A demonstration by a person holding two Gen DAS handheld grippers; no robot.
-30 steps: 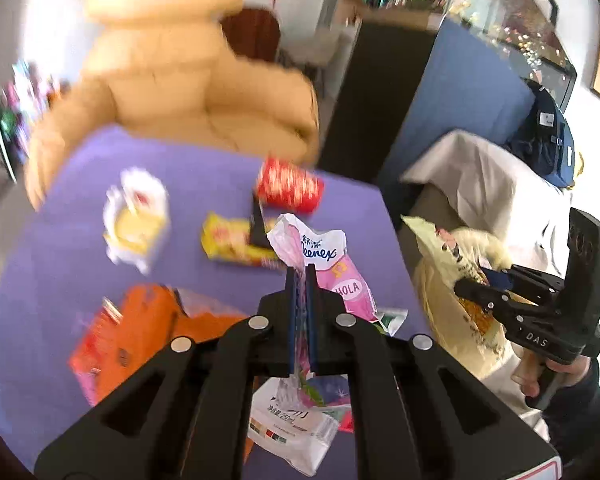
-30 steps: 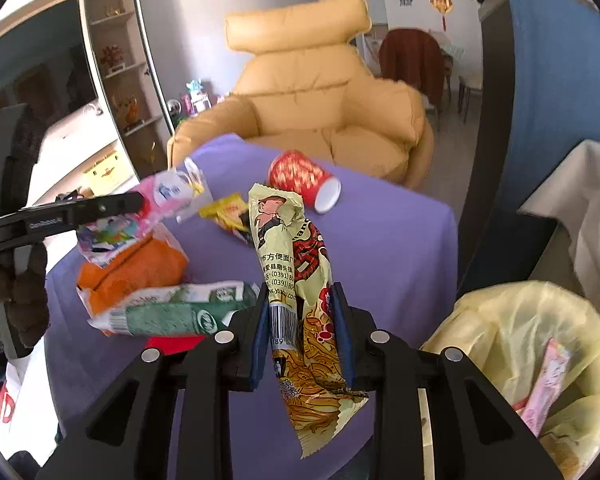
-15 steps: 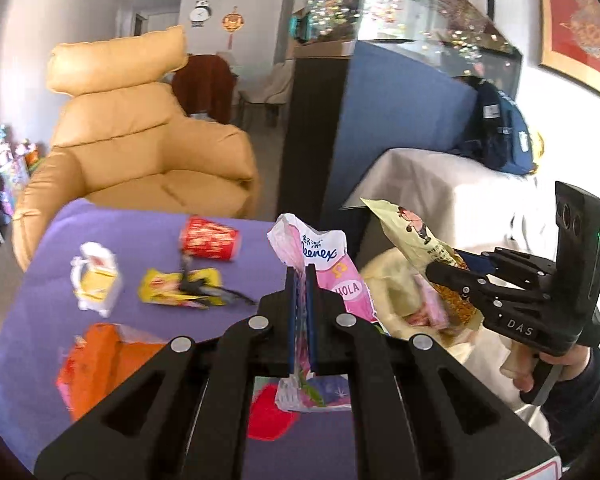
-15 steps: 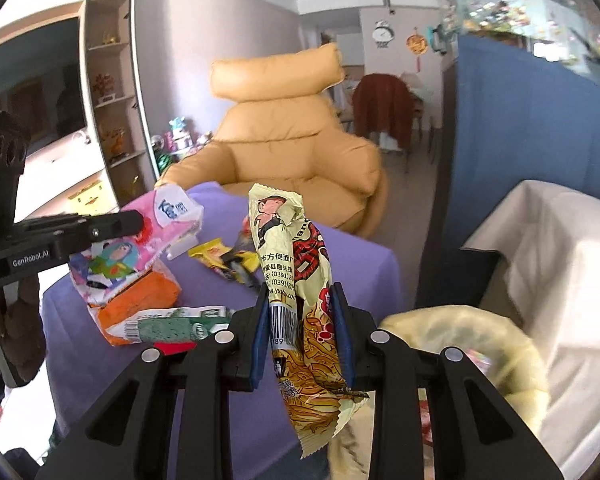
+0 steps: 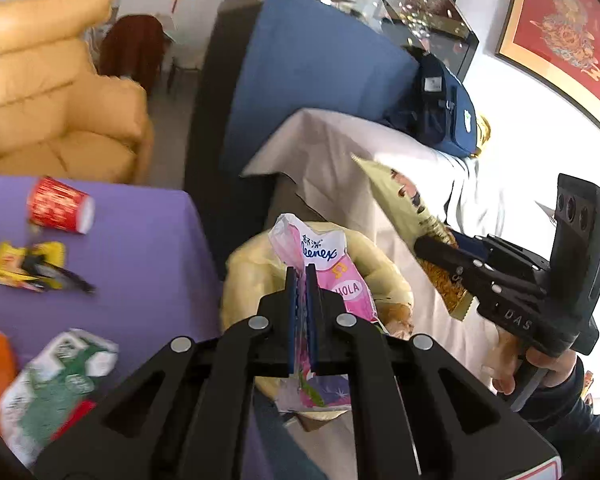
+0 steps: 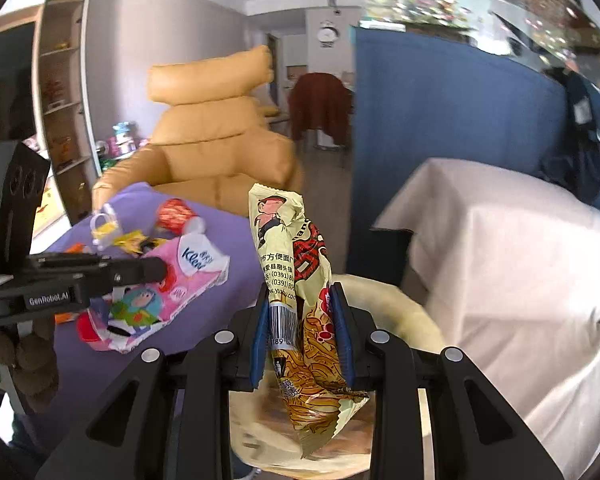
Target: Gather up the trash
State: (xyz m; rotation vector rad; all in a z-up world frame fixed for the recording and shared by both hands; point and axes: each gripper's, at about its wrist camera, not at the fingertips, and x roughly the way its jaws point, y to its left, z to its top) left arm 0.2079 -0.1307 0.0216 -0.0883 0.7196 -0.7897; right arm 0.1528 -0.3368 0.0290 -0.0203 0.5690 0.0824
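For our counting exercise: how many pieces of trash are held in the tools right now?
2. A pink tissue pack sits in the left tool; a yellow noodle wrapper sits in the right tool. Both are above the yellow bag.

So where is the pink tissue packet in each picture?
Left wrist view: the pink tissue packet is in the middle, pinched in the left gripper, above the yellow trash bag.
Right wrist view: it is at the left, sticking out of that same gripper, over the purple table.
Shared landmark: the red paper cup lying on the table.
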